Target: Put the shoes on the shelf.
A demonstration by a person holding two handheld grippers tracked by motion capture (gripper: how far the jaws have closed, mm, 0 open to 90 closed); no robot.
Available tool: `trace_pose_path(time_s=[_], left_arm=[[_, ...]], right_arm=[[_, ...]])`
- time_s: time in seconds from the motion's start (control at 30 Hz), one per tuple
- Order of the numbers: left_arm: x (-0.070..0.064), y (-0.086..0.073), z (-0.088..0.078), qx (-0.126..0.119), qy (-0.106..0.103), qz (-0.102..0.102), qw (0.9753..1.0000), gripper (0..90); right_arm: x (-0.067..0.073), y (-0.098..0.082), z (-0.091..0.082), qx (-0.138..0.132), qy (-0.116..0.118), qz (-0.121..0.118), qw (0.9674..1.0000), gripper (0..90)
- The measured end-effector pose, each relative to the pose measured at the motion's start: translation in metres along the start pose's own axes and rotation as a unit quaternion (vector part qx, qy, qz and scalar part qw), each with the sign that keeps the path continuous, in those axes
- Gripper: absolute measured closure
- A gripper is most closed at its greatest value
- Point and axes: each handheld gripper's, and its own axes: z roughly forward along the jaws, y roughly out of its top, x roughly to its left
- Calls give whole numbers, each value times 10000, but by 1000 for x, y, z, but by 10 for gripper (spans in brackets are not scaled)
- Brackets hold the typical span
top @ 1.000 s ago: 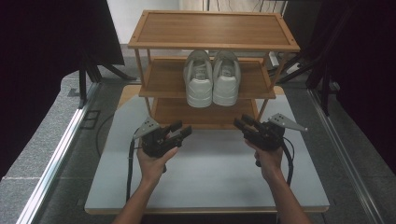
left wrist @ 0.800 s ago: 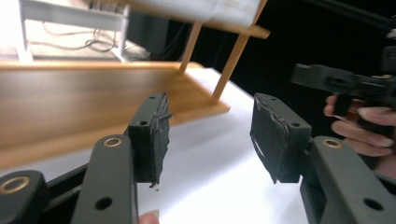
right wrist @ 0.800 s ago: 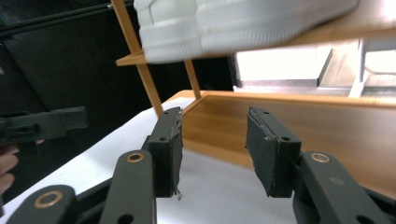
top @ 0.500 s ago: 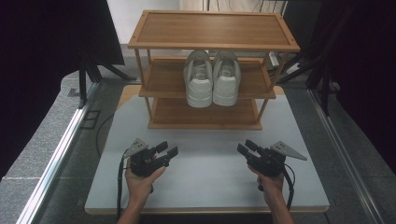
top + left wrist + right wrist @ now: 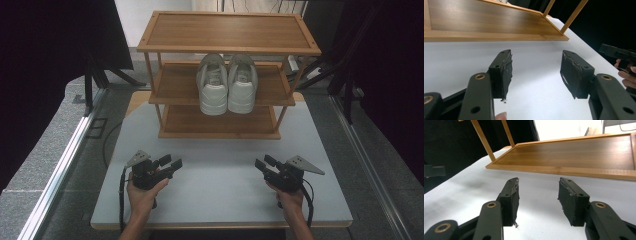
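Looks like the tail end of the job, or a pause between steps: pair of white sneakers (image 5: 227,84) parked side by side on the middle shelf of the wooden shoe rack (image 5: 228,34), heels facing out, toes tucked under the top shelf. Top and bottom shelves bare. Left claw (image 5: 169,165) and right claw (image 5: 263,163) both low over the near end of the white bench (image 5: 220,185), well apart from the rack and from each other, jaws spread wide with nothing between them. Same story in the gripper views: left claw (image 5: 535,72) and right claw (image 5: 537,199) gaping over bare bench with the bottom shelf ahead. Probably nothing left but a rest pose. If the shoes need shifting, a long reach forward and up first.
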Motion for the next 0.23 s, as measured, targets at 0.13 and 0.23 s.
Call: trace_pose_path(time_s=[0.13,0.23], left_arm=[[-1,1,-1,-14,-20,-1,10000,423],[0,1,-2,-54,36,-67,10000,423]], right_arm=[[-3,1,-4,-72,-14,31,10000,494],[-7,-2,-3,-64,-3,171,9998,489]])
